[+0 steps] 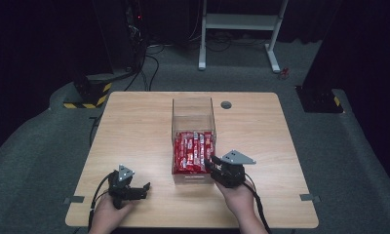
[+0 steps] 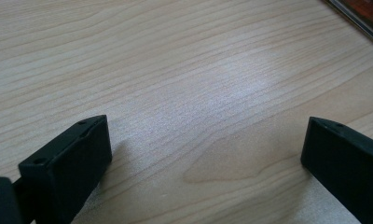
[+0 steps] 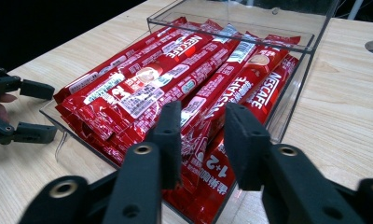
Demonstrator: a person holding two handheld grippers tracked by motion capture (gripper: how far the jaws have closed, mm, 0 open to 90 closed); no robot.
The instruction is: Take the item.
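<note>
A clear plastic box [image 1: 193, 100] stands in the middle of the wooden table [image 1: 134, 126], its near half packed with red Nescafe sachets [image 1: 193, 152]. My right gripper [image 1: 210, 163] hovers at the box's near right corner, pointing into it. In the right gripper view its jaws [image 3: 202, 123] stand a narrow gap apart just above the sachets [image 3: 142, 88], with nothing clamped between them. My left gripper [image 1: 144, 190] rests low over the table at the front left, open. In the left gripper view its jaws [image 2: 205, 140] are wide apart over bare wood.
A round grey cable grommet [image 1: 225, 105] sits in the table behind and right of the box. The far half of the box holds no sachets. A white desk frame [image 1: 239, 29] and black equipment stand on the carpet beyond the table.
</note>
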